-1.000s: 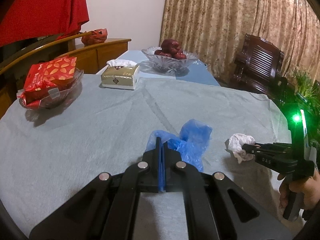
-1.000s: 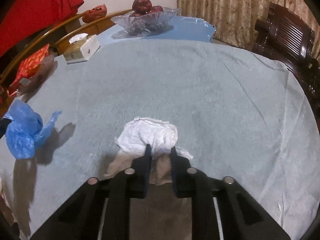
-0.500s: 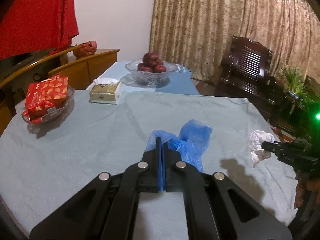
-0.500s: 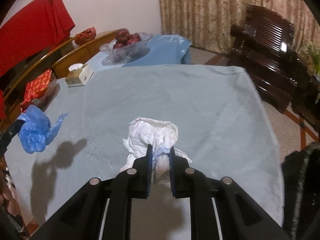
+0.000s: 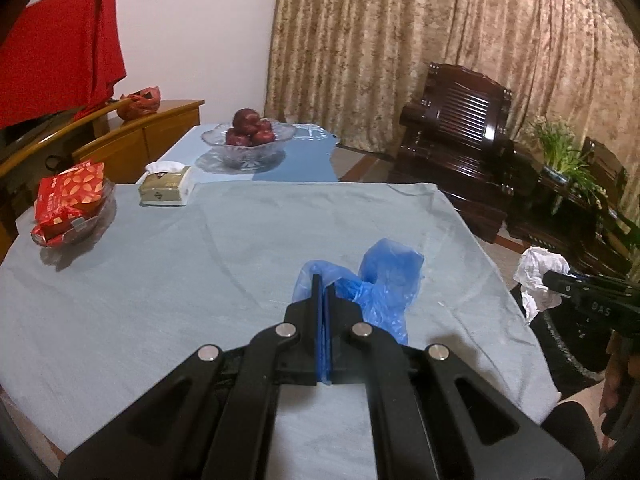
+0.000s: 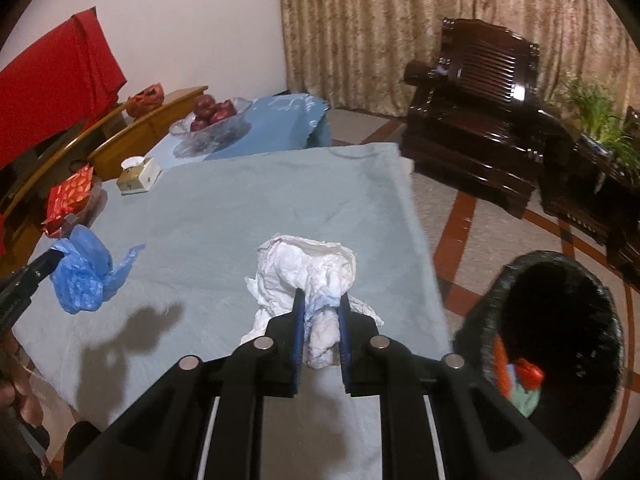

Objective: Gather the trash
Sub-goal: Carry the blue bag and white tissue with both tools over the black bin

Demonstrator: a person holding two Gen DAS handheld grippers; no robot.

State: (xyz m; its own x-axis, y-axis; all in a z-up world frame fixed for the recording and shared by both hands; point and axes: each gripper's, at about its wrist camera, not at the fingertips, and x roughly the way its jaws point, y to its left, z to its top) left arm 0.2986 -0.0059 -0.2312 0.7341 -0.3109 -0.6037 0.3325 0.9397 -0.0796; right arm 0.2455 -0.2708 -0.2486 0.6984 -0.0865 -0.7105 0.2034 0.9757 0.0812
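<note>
My left gripper (image 5: 323, 286) is shut on a crumpled blue plastic bag (image 5: 384, 276) and holds it above the grey-blue tablecloth (image 5: 200, 272). The bag also shows in the right wrist view (image 6: 82, 272) at the left. My right gripper (image 6: 320, 300) is shut on a crumpled white tissue (image 6: 308, 272), held high near the table's right edge. The tissue also shows in the left wrist view (image 5: 538, 276) at the right. A black trash bin (image 6: 556, 344) stands on the floor at the lower right, with some colourful trash inside.
On the table are a glass bowl of red packets (image 5: 68, 208), a tissue box (image 5: 164, 188) and a glass bowl of red fruit (image 5: 248, 140). A dark wooden armchair (image 6: 476, 120) and a plant (image 6: 596, 120) stand to the right.
Both grippers have risen from the table with their loads. The right gripper has carried the tissue rightward towards the table edge, and the bin has come into view.
</note>
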